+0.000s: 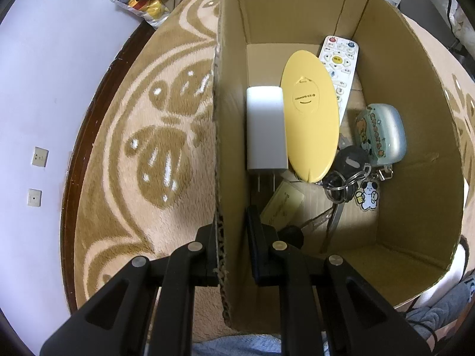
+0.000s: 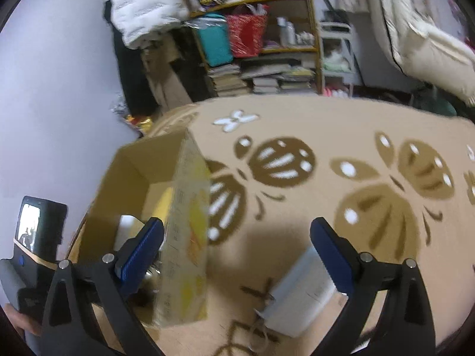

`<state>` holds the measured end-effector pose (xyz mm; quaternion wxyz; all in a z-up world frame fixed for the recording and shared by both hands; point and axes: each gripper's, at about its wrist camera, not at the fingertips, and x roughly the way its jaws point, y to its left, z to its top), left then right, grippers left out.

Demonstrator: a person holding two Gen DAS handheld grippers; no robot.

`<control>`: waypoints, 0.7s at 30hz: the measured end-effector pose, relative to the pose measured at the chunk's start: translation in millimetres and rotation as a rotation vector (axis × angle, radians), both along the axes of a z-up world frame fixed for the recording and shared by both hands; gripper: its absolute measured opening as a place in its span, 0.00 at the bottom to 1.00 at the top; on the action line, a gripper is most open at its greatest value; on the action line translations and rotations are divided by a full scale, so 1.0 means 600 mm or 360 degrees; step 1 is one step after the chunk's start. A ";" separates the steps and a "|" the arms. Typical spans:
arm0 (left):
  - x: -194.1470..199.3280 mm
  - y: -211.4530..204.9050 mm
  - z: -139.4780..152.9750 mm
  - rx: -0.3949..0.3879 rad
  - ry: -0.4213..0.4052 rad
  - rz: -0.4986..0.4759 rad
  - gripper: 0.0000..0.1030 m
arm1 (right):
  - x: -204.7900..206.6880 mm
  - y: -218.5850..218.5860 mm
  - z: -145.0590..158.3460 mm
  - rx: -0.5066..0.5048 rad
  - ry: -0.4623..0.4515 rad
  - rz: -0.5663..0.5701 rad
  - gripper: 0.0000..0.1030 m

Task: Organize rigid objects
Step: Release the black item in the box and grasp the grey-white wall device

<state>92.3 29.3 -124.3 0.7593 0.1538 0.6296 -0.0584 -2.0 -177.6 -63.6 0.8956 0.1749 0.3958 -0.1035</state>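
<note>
An open cardboard box stands on a butterfly-patterned rug. Inside lie a white charger, a yellow oval case, a white remote, a pale blue earbud case, keys with a dog charm and a card. My left gripper is shut on the box's left wall, one finger on each side. In the right wrist view my right gripper stands open wide beside the box. A blurred pale rectangular thing with a cord lies on the rug by its right finger, untouched.
A purple wall runs along the left. Behind the rug stand a shelf of books and bags and a white quilt. A snack bag lies by the wall. A hand holds the left gripper's body.
</note>
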 end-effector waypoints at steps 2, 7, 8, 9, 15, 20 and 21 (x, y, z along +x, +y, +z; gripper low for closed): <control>-0.001 0.001 -0.001 -0.0006 0.0002 -0.0003 0.14 | -0.008 -0.011 -0.008 0.0000 0.0044 -0.0038 1.00; 0.001 0.006 -0.004 -0.0034 0.0021 -0.0002 0.12 | -0.035 -0.029 -0.036 0.0061 0.0125 -0.0098 1.00; 0.002 0.007 -0.004 -0.0041 0.0022 -0.0001 0.12 | -0.039 -0.030 -0.043 0.0051 0.0142 -0.0108 1.00; 0.002 0.008 -0.004 -0.0043 0.0021 0.0000 0.12 | -0.042 -0.032 -0.051 0.0047 0.0160 -0.0112 1.00; 0.000 0.012 -0.004 -0.0056 0.0017 0.0007 0.13 | -0.043 -0.055 -0.104 0.0196 0.0289 -0.0193 0.91; 0.001 0.016 -0.004 -0.0066 0.0019 0.0009 0.13 | -0.044 -0.062 -0.126 0.0279 0.0371 -0.0223 0.91; 0.001 0.016 -0.004 -0.0064 0.0019 0.0008 0.13 | -0.044 -0.063 -0.130 0.0281 0.0388 -0.0230 0.91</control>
